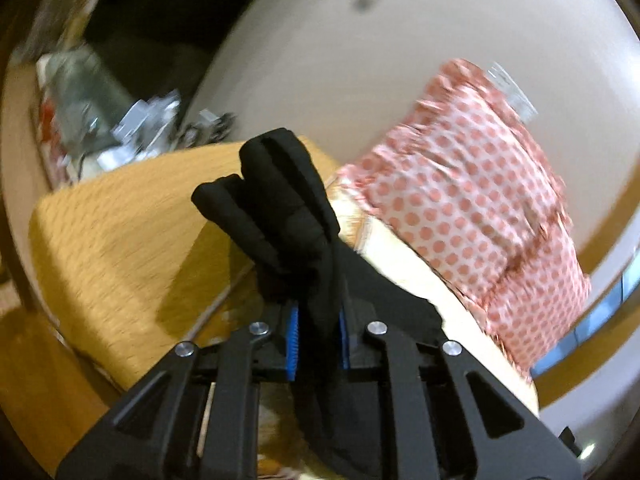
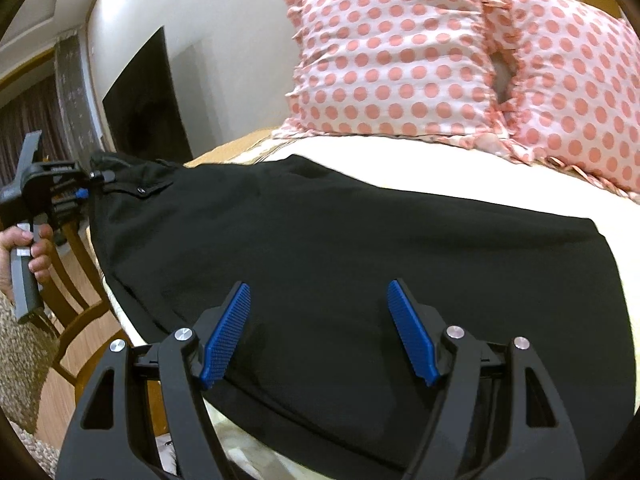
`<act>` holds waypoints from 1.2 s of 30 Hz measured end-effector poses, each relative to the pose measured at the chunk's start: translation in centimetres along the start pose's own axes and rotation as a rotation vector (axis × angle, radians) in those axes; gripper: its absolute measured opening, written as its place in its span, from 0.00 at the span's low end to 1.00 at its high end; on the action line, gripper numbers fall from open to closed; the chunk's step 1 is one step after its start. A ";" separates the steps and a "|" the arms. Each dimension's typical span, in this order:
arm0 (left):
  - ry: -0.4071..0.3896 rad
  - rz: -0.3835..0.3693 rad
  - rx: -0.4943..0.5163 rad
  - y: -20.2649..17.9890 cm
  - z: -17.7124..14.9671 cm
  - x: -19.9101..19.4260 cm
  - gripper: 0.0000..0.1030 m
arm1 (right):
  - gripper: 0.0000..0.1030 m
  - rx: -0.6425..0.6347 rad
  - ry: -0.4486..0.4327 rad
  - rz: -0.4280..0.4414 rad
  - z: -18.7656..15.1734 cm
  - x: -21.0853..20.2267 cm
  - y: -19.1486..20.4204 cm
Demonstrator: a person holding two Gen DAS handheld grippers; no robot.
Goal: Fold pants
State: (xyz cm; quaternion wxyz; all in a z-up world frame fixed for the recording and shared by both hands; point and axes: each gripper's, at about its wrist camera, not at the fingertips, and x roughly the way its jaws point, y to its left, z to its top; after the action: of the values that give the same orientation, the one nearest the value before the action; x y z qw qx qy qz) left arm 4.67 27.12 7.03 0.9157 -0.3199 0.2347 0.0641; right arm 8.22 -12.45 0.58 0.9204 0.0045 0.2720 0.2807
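Black pants [image 2: 340, 264] lie spread across a cream bed [image 2: 440, 168]. My right gripper [image 2: 318, 292] is open, its blue pads [image 2: 228, 334] hovering just above the near part of the pants. My left gripper [image 1: 316, 344] is shut on a bunched end of the pants [image 1: 280, 200], which sticks up between its blue pads. In the right wrist view the left gripper [image 2: 82, 194] holds the pants' far left end, lifted off the bed edge, with a hand on its handle.
Two pink polka-dot pillows [image 2: 400, 52] lean against the white wall at the head of the bed; they also show in the left wrist view [image 1: 472, 208]. A yellow woven surface [image 1: 120, 240] and cluttered items [image 1: 100, 112] lie left. Wooden chair slats [image 2: 80, 292] stand beside the bed.
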 end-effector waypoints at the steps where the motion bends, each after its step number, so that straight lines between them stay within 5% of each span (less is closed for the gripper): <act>1: 0.001 -0.009 0.032 -1.2 0.2 0.0 0.13 | 0.71 0.009 -0.005 -0.003 -0.1 -0.3 -0.5; 6: 0.025 -0.115 0.246 -10.6 -0.2 -0.3 0.13 | 0.71 0.070 -0.032 -0.021 -0.6 -1.9 -2.8; 10: 0.073 -0.273 0.428 -19.8 -2.9 -0.2 0.13 | 0.71 0.122 -0.080 -0.055 -1.2 -4.3 -5.0; 19: 0.374 -0.629 0.643 -33.3 -16.8 3.0 0.13 | 0.72 0.247 -0.151 -0.257 -4.0 -10.6 -11.2; 24: 0.595 -0.617 0.658 -33.2 -23.3 7.1 0.12 | 0.72 0.322 -0.127 -0.374 -6.6 -12.7 -14.9; 30: 0.539 -0.615 0.687 -32.8 -22.8 5.7 0.12 | 0.72 0.373 -0.144 -0.462 -7.7 -14.5 -17.8; 36: 0.651 -0.560 0.728 -32.5 -26.1 6.9 0.17 | 0.72 0.361 -0.206 -0.499 -6.3 -16.2 -18.3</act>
State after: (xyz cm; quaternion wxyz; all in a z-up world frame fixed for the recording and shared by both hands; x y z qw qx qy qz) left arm 9.32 -14.74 3.96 0.8294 -0.0368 0.4182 -0.3686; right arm 3.23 -37.15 0.34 0.9678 0.1294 0.2156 -0.0084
